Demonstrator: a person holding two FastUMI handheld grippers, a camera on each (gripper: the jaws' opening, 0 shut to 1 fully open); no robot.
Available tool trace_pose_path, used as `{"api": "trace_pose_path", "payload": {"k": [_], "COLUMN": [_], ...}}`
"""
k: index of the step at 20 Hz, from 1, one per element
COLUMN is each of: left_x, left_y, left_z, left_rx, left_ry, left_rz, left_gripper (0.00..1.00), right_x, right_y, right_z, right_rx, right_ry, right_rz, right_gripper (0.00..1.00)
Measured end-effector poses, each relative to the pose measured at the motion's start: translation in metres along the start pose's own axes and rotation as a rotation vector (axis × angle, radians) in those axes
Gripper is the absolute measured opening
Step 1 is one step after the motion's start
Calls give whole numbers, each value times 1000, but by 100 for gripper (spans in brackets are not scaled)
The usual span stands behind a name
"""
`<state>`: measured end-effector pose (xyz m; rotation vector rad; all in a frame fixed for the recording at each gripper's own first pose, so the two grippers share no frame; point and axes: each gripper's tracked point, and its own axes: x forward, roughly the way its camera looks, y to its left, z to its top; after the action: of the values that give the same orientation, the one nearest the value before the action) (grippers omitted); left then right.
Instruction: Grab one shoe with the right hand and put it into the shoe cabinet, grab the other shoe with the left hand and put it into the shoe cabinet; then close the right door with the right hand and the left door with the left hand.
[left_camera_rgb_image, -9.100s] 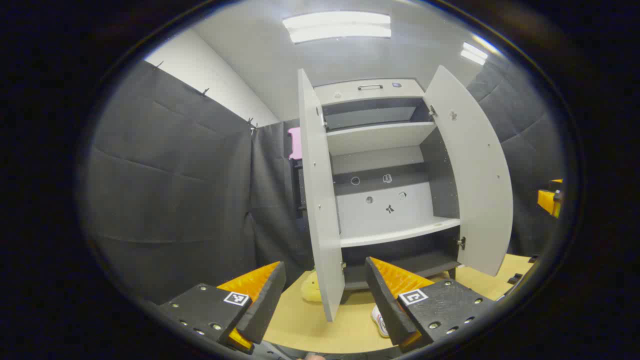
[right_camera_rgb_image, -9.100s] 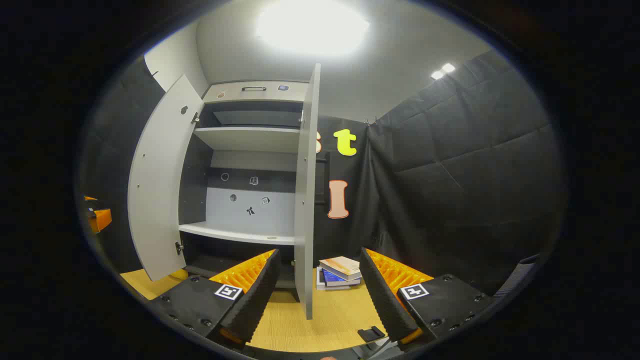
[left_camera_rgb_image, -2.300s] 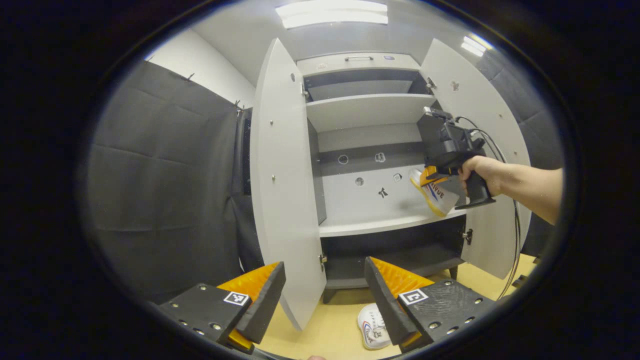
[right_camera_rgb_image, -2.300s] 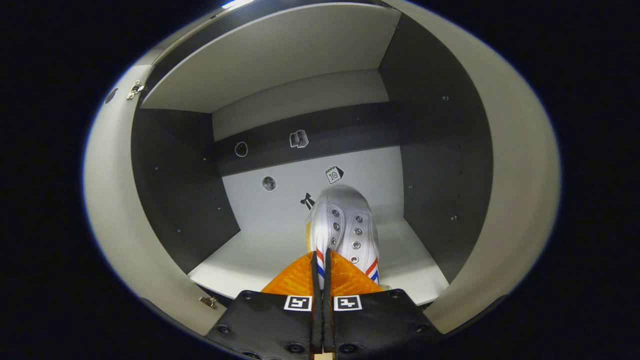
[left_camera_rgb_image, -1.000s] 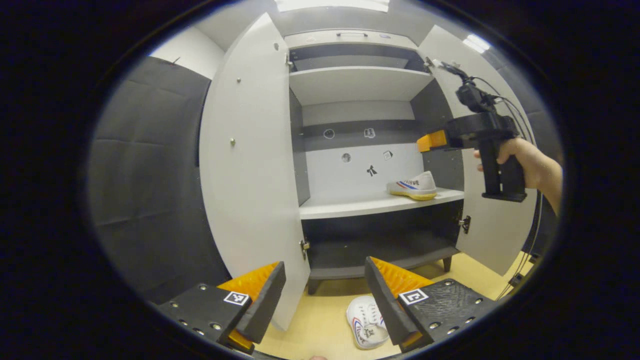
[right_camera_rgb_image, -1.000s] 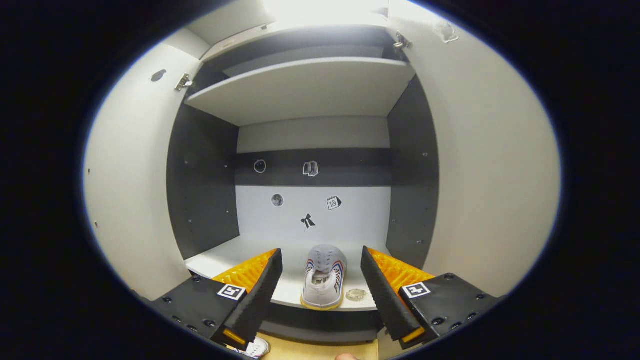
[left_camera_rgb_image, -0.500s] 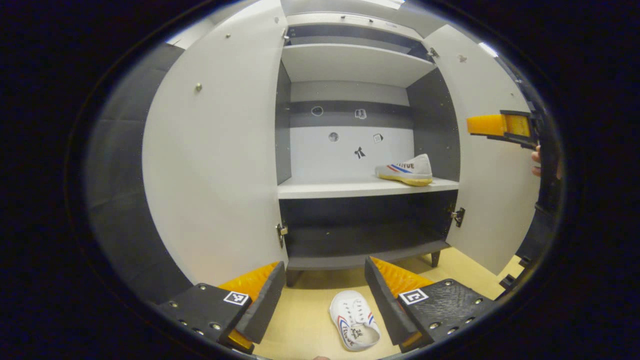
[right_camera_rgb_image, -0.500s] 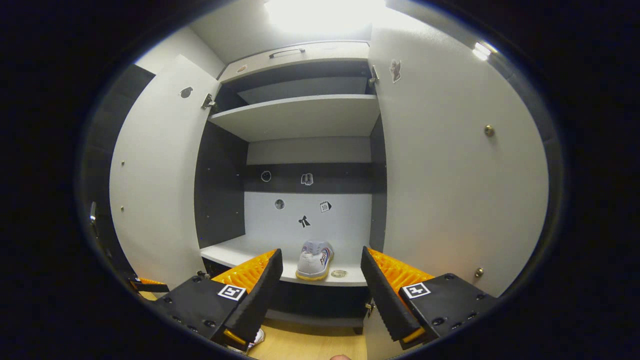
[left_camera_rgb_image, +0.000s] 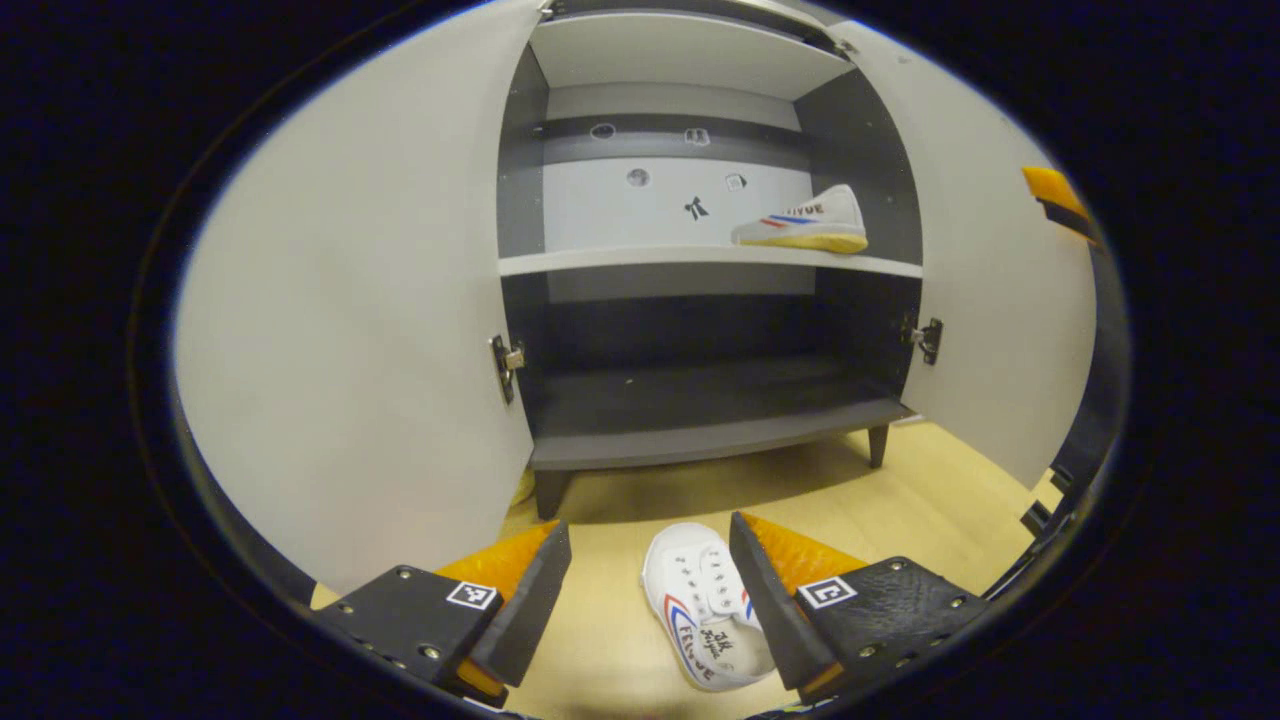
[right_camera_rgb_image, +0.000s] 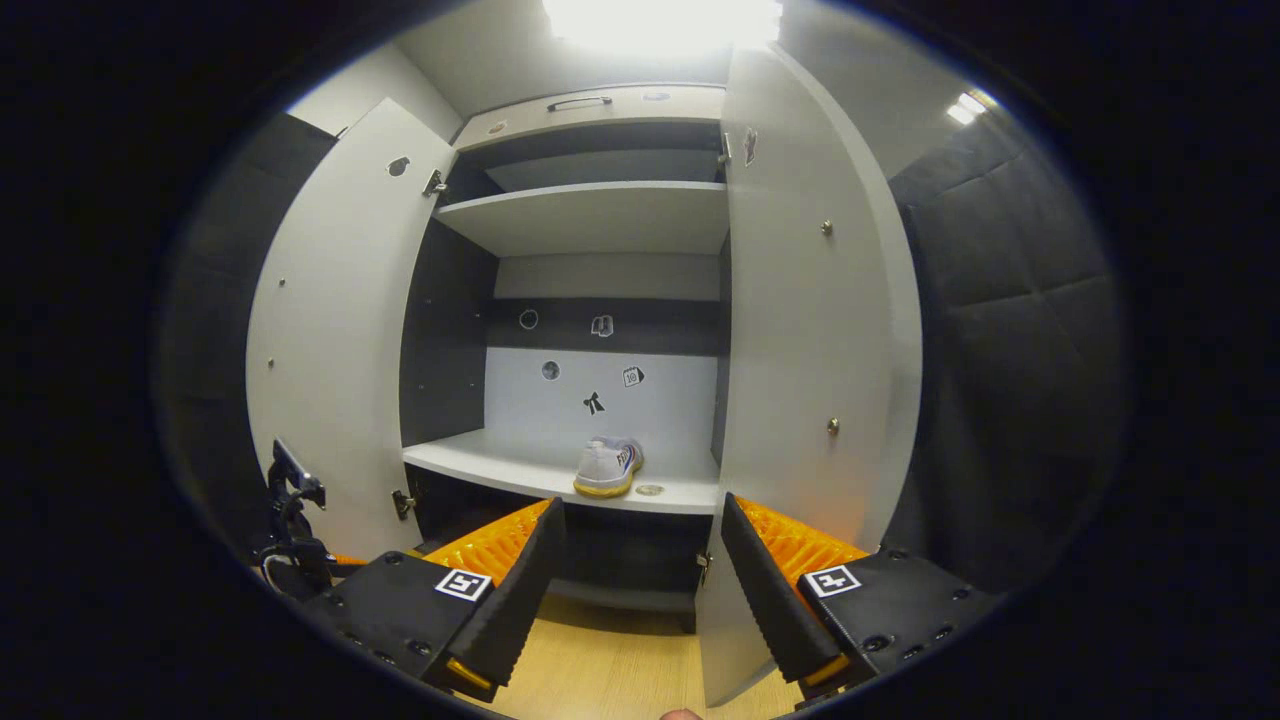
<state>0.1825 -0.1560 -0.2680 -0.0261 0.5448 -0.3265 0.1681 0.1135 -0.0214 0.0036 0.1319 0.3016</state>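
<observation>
Hovering with jaws apart, the left gripper (left_camera_rgb_image: 648, 590) now frames the white sneaker (left_camera_rgb_image: 708, 604) on the floor; the other sneaker (right_camera_rgb_image: 606, 466) sits shelved, the right gripper (right_camera_rgb_image: 640, 585) withdrawn, jaws apart, both doors open.

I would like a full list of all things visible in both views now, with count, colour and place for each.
shoe on the shelf: one, white with red and blue stripes and a yellow sole, right end of the middle shelf.
shoe on the floor: one, white with red and blue stripes, between the left tool's fingers, apart from them.
shoe cabinet: one, grey and dark, both doors open.
left door: one, light grey, open.
right door: one, light grey, open.
stickers: several, small, on the back panel.
floor: light wood.
left tool: open, low above the floor.
right tool: open, facing the cabinet.
</observation>
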Motion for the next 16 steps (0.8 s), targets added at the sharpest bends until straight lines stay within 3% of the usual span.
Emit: {"api": "trace_pose_path", "payload": {"k": [12,16], "left_x": [55,59], "left_y": [-4,-3], "left_z": [-96,-115], "left_rx": [0,-3], "left_ry": [243,300], "left_rz": [-1,0], "left_gripper": [93,93], "right_x": [-15,-17], "right_y": [-7,-8], "right_z": [-34,-40], "right_rx": [12,12], "right_ry": [90,110], "right_rz": [-21,-19], "right_gripper": [97,92]}}
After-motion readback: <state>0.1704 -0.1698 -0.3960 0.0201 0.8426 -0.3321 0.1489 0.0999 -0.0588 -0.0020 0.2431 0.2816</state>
